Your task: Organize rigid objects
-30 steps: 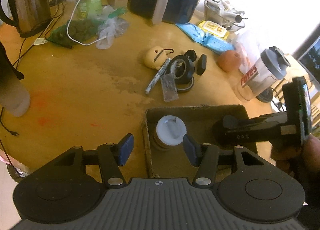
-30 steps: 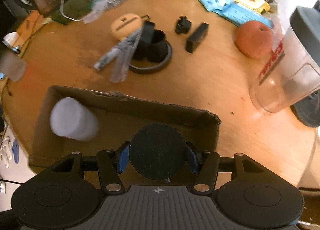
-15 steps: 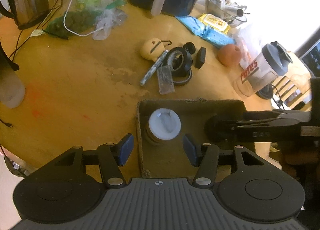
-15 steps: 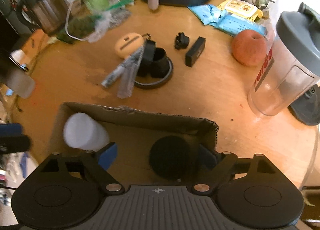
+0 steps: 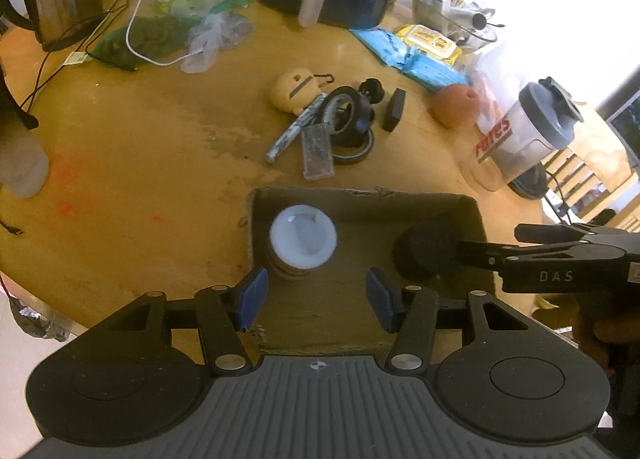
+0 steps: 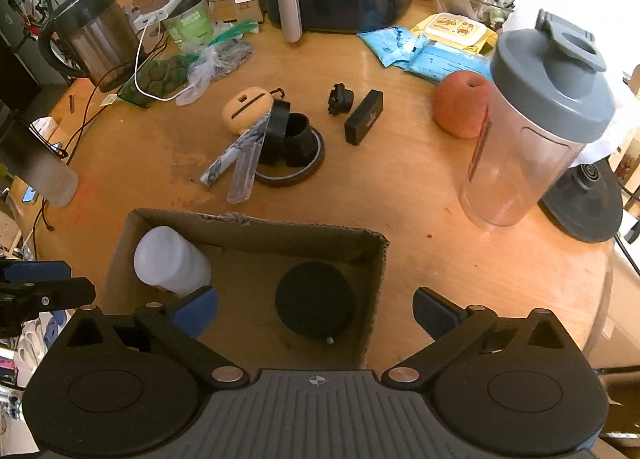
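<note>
Released a moment ago, the black round puck point(image 6: 315, 301) now lies in the cardboard box point(image 6: 256, 229), the right gripper point(image 6: 315, 309) spread wide above it. Left gripper point(image 5: 312, 293) hovers half-spread, empty, near the white-lidded jar point(image 5: 303, 237); a careless withdrawal could snag the box wall.

Both my wrist cameras look steeply down, close above the cardboard box point(image 5: 360, 195) point(image 6: 256, 225), sharing it and the cluttered table point(image 5: 140, 163) point(image 6: 380, 195) beyond

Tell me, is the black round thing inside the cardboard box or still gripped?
Inside the box: the black round thing rests on its floor, right gripper open, pads clear.
</note>
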Action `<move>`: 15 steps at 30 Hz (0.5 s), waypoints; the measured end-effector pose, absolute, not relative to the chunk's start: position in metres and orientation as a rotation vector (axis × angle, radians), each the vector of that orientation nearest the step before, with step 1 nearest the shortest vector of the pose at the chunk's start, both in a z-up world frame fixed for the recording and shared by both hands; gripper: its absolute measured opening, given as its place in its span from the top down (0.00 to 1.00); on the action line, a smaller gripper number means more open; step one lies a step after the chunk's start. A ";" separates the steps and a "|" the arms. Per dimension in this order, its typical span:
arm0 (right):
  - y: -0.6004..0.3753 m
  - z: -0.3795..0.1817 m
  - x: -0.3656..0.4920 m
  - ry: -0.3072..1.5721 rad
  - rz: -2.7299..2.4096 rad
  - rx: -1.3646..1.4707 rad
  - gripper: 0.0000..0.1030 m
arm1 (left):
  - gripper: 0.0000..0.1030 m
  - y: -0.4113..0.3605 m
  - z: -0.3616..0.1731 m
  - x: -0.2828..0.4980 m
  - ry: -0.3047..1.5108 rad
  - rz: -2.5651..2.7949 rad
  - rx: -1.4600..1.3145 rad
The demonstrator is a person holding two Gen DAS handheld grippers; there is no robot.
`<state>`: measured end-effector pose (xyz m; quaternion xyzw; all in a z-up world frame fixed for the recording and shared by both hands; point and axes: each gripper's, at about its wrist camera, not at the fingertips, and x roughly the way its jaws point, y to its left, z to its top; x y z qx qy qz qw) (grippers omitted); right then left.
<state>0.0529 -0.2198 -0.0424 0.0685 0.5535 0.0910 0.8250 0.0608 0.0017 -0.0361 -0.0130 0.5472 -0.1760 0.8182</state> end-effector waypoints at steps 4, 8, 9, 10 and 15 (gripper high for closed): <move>-0.228 -0.039 0.047 1.175 0.208 0.135 0.00 | 0.48 -0.008 -0.034 0.055 1.164 -0.369 -0.032; -0.238 -0.034 0.041 1.168 0.218 0.134 0.00 | 0.48 -0.017 -0.033 0.049 1.167 -0.359 -0.045; -0.242 -0.033 0.040 1.165 0.221 0.136 0.00 | 0.48 -0.020 -0.032 0.047 1.167 -0.354 -0.048; -0.245 -0.032 0.039 1.163 0.223 0.139 0.00 | 0.48 -0.022 -0.032 0.046 1.167 -0.349 -0.050; -0.260 -0.028 0.033 1.148 0.230 0.141 0.00 | 0.48 -0.032 -0.029 0.035 1.160 -0.330 -0.047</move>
